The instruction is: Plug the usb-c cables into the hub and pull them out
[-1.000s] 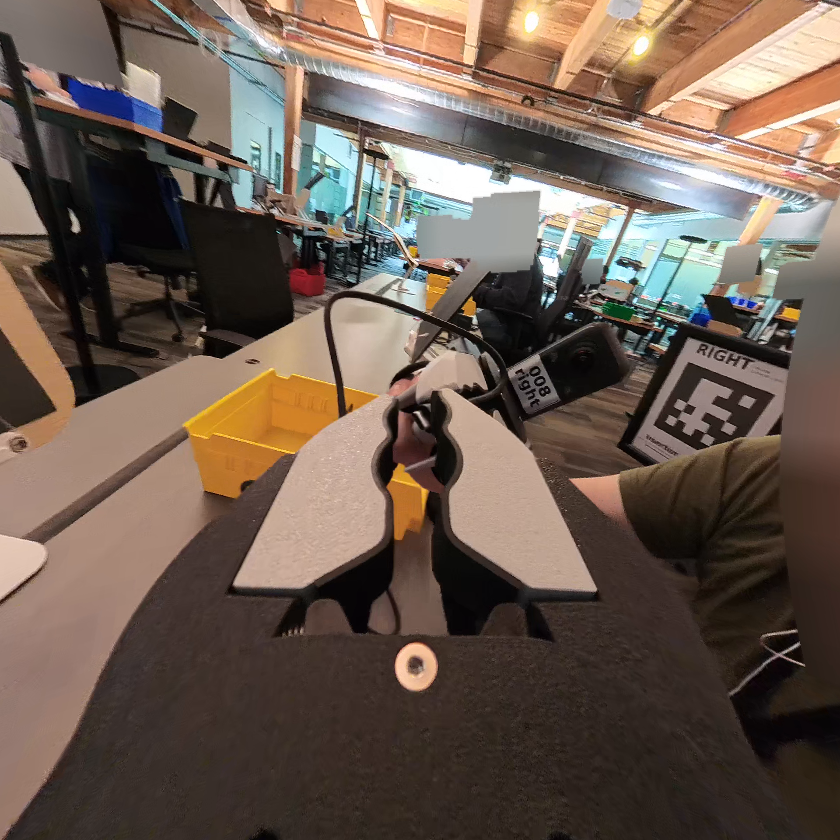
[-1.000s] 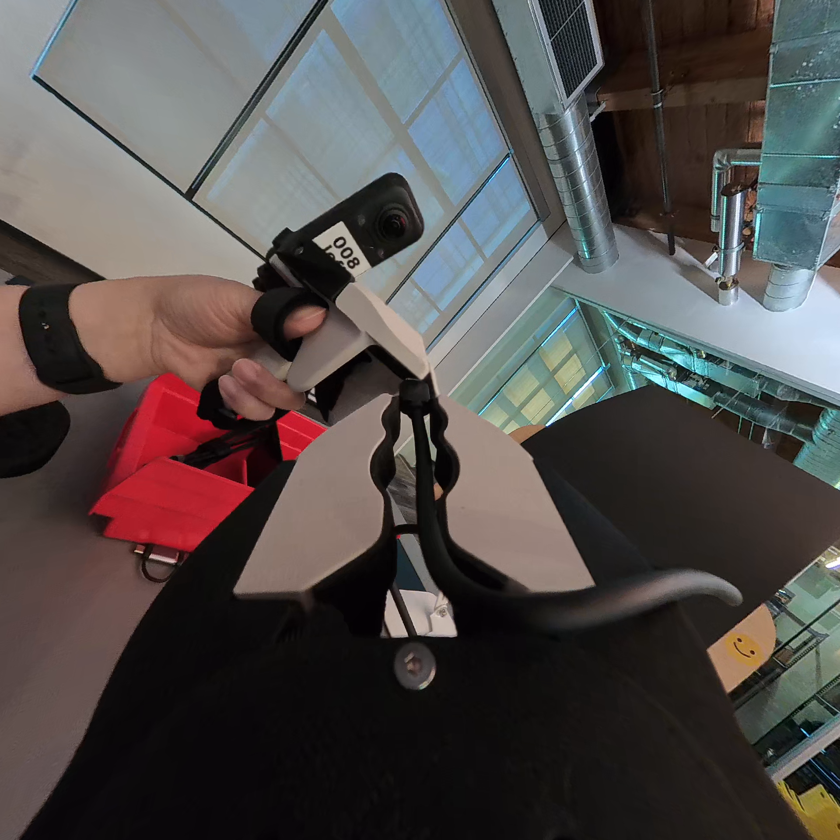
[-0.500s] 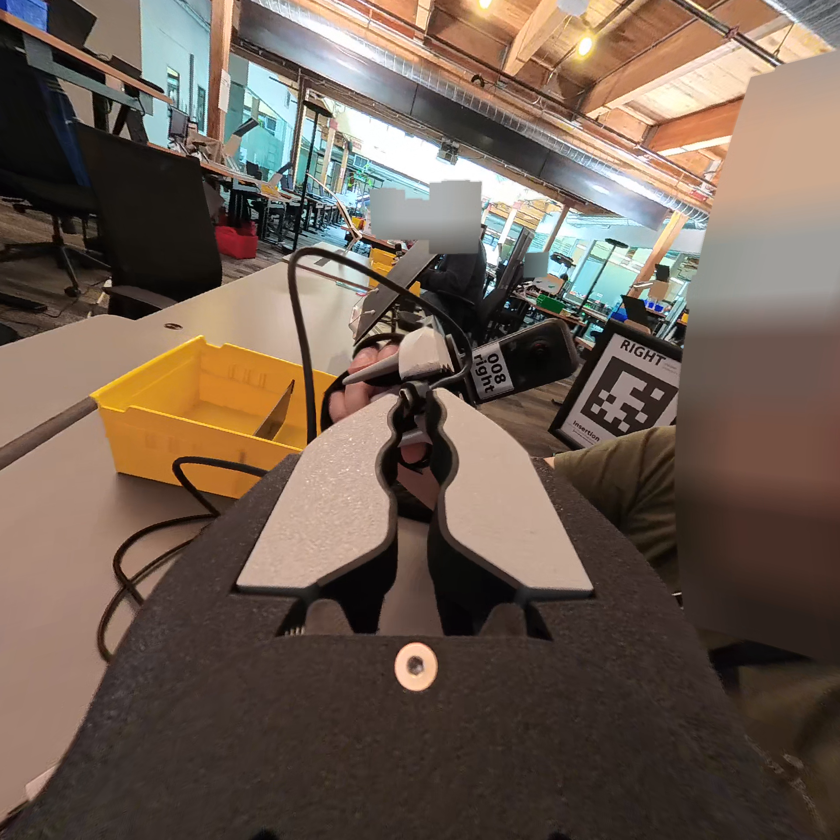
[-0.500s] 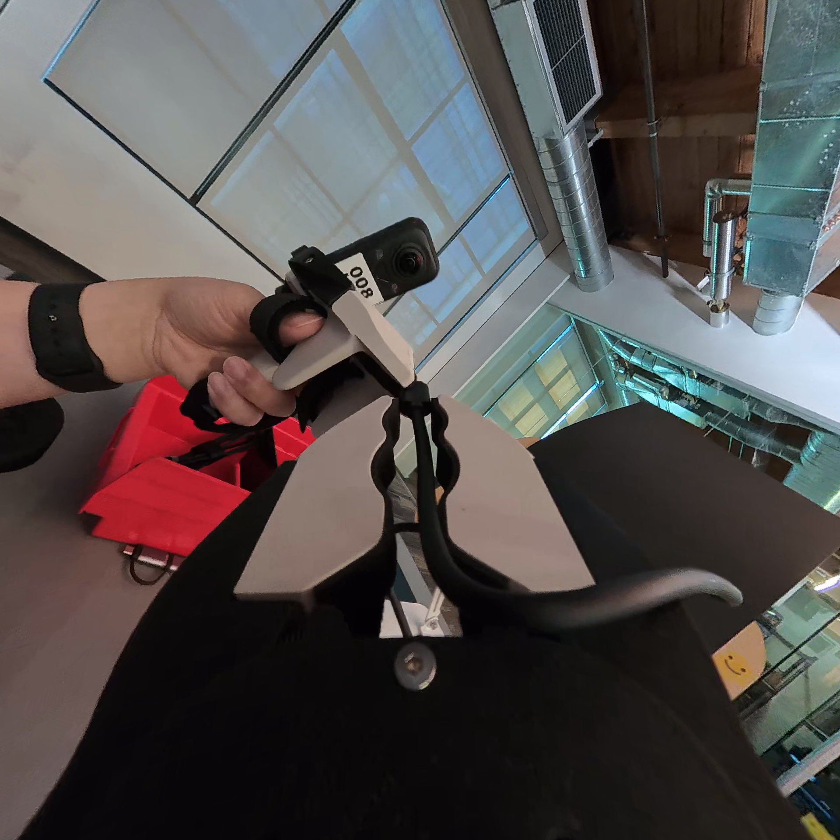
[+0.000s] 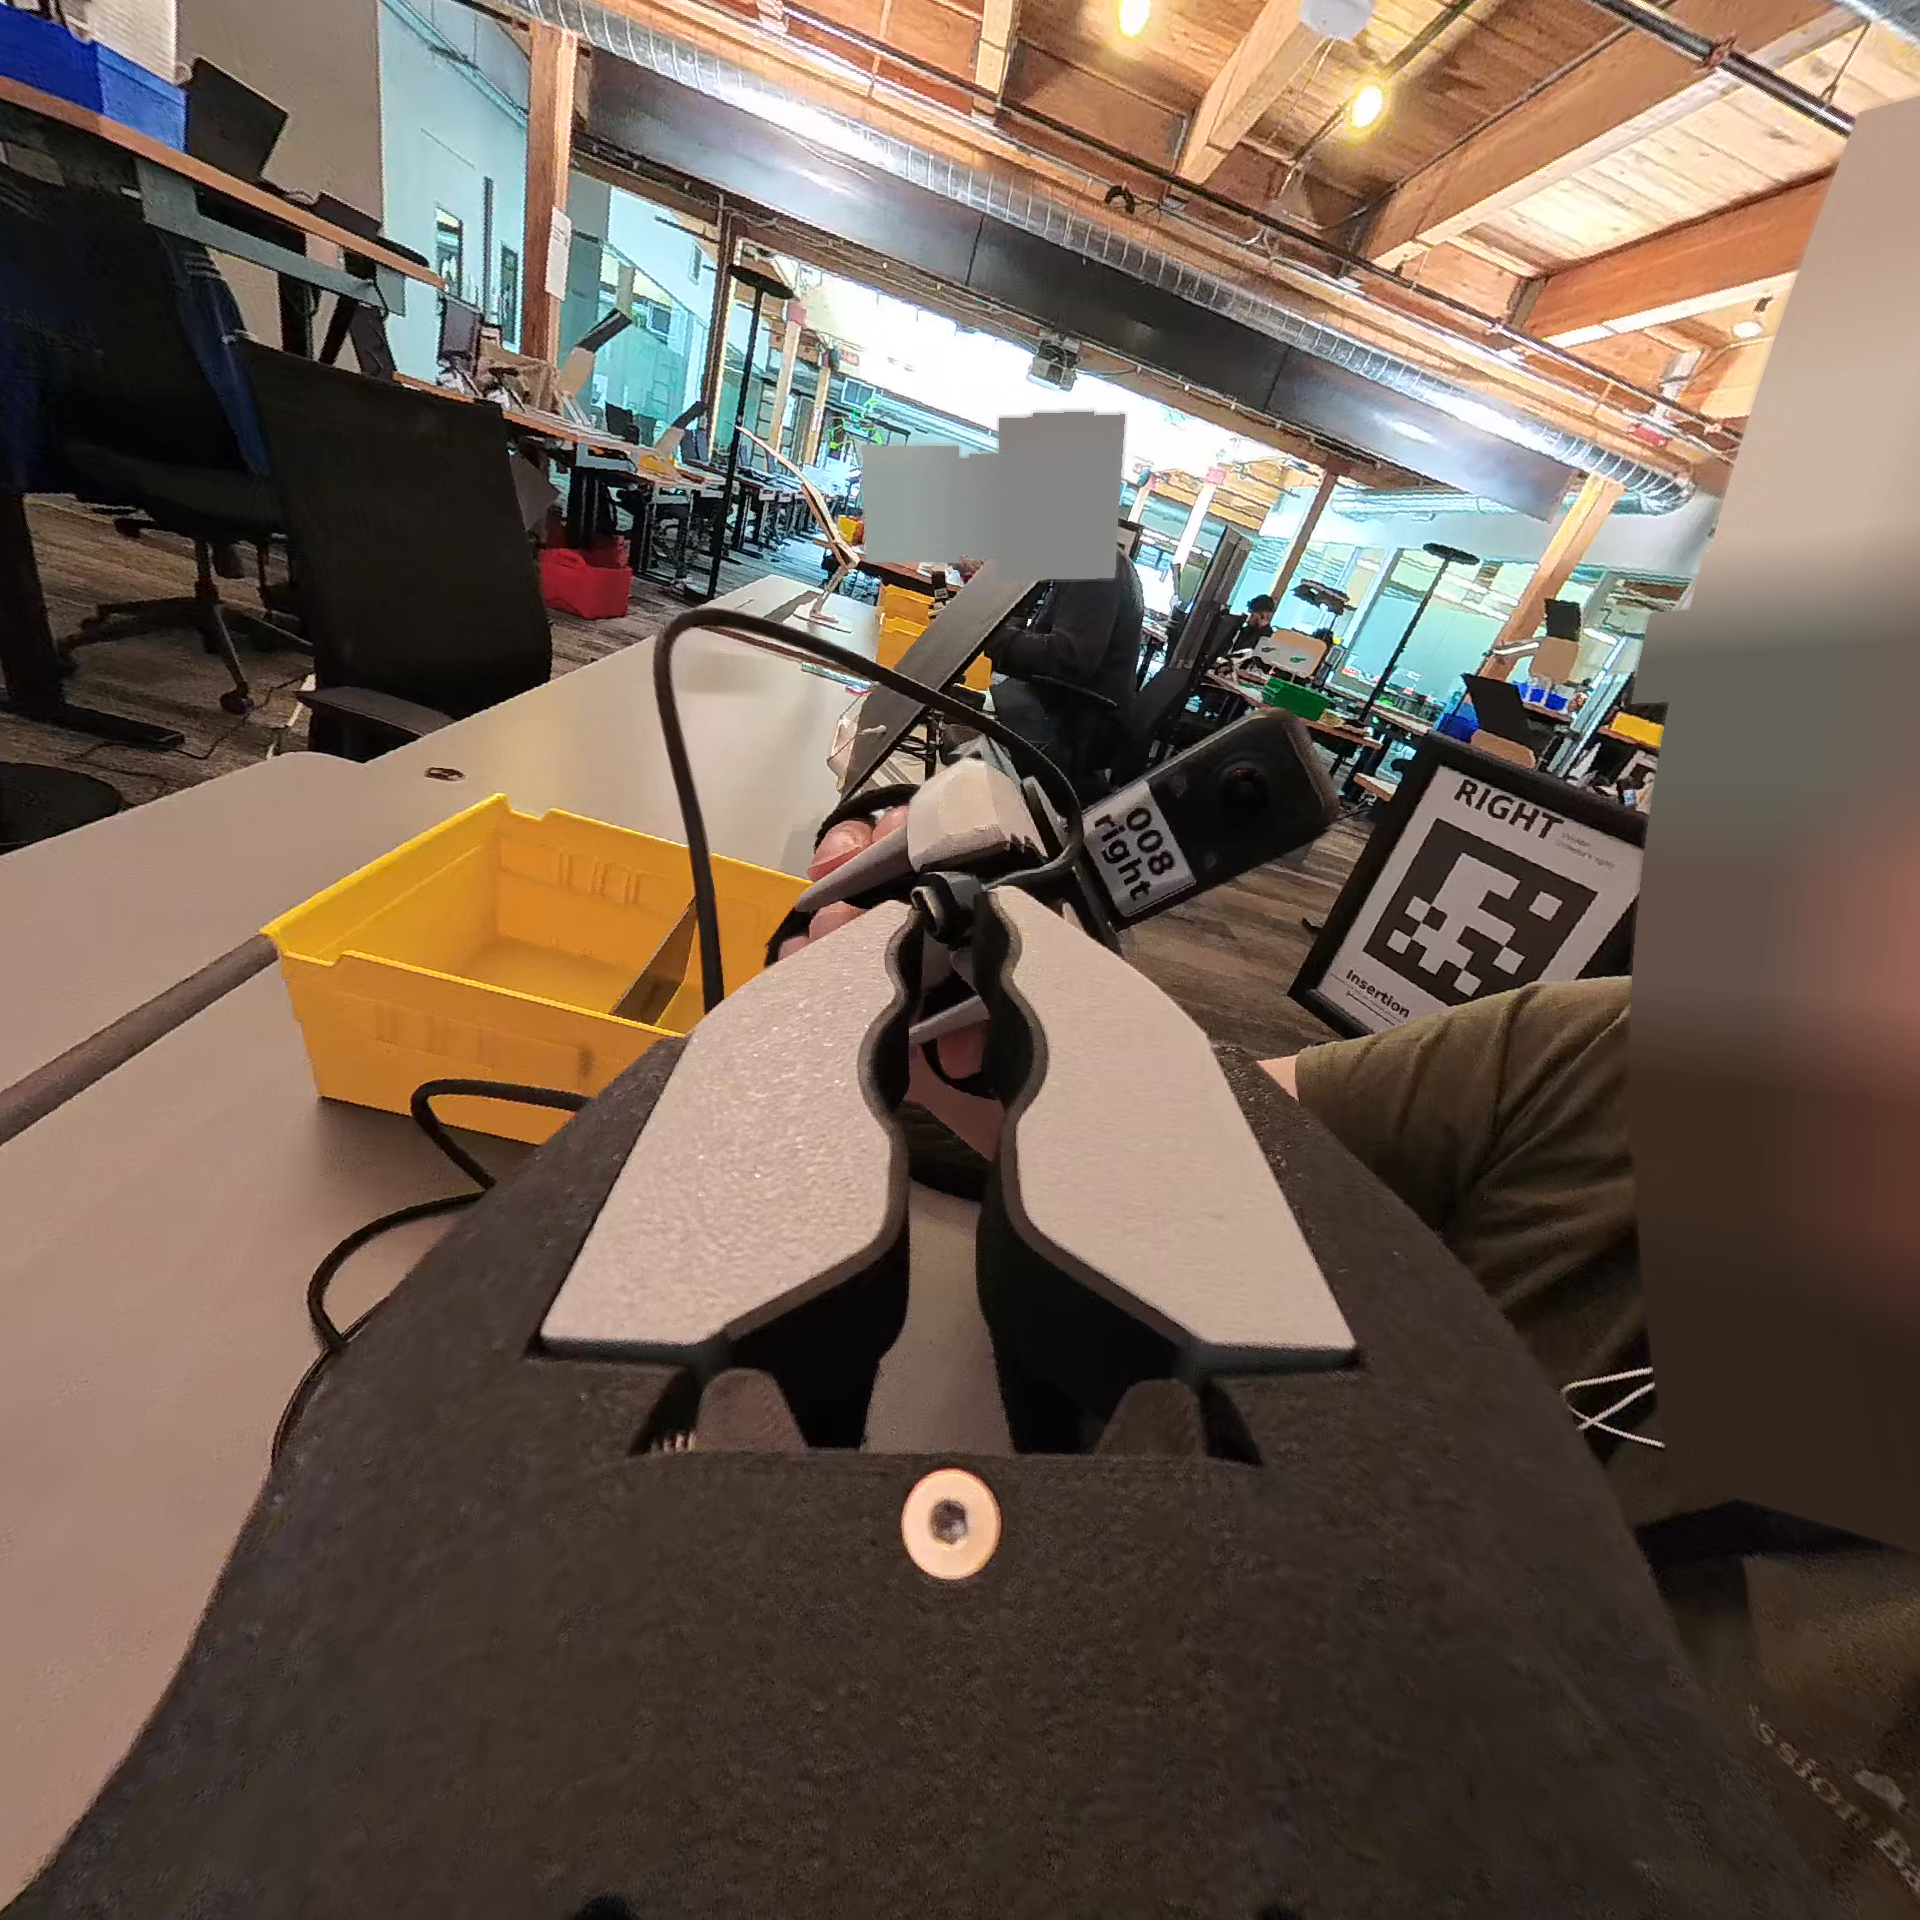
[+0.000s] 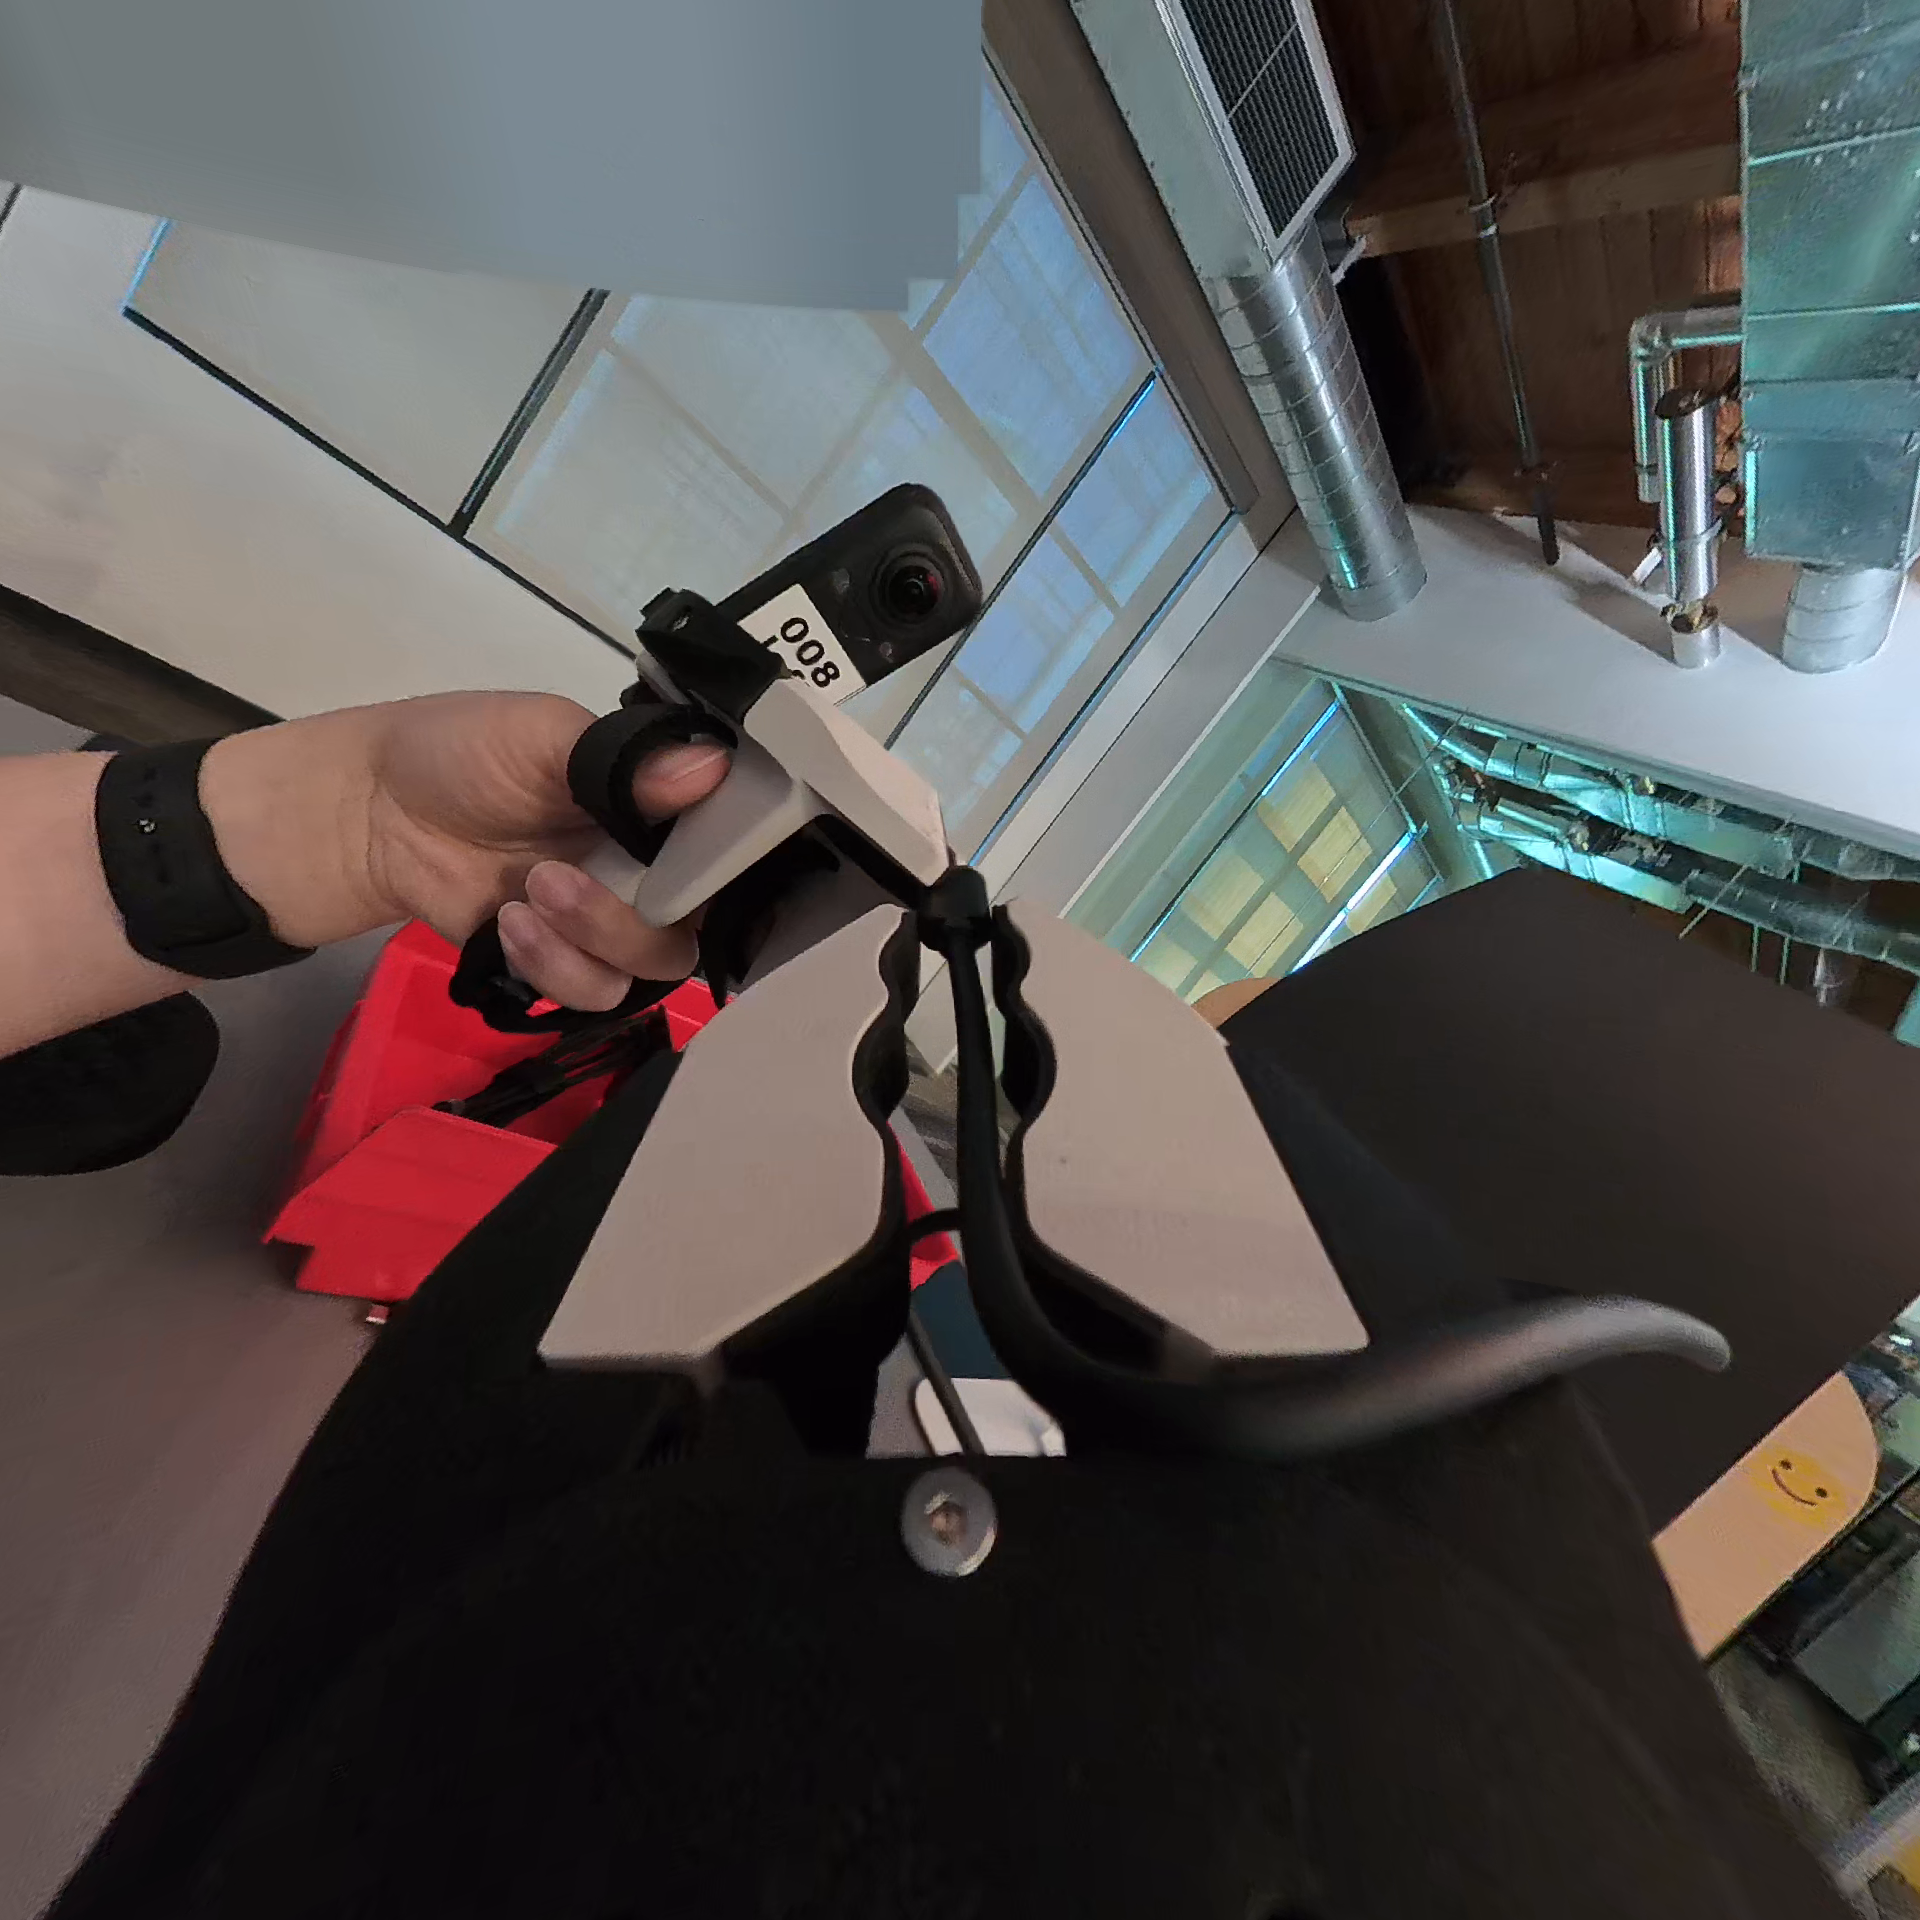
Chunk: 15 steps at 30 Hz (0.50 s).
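My right gripper squeezes the black cable. My left gripper pinches its far tip. A yellow bin sits left; a red bin is near.

Layout, both wrist views

Yellow plastic bin on grey tabletop, left of left gripper; thin black cable arcs above bin. Red plastic bin left of right gripper.
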Tool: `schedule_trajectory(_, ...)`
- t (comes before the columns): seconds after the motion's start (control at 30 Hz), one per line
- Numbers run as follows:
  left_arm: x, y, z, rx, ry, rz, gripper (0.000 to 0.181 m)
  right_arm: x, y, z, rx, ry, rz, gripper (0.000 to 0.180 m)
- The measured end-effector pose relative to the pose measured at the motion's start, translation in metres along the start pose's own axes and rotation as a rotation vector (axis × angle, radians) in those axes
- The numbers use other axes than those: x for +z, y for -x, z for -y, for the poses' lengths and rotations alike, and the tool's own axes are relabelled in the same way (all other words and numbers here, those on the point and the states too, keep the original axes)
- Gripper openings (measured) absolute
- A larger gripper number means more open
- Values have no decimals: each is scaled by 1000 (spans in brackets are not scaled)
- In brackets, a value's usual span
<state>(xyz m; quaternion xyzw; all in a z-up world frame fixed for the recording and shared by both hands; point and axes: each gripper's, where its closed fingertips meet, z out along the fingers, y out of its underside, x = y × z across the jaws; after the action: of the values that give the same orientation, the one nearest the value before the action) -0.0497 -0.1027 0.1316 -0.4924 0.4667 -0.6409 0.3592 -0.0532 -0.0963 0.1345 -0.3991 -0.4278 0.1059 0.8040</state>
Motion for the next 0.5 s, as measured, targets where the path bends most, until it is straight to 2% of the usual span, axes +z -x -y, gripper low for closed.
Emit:
schedule_trajectory(0.13, 0, 3, 2, 1, -11, 15, 8, 1, -2, -1, 37, 4, 2, 15)
schedule_trajectory(0.5, 0, 2, 3, 16, -17, 20, 8, 2, -2, -2, -18, 32, -22, 14)
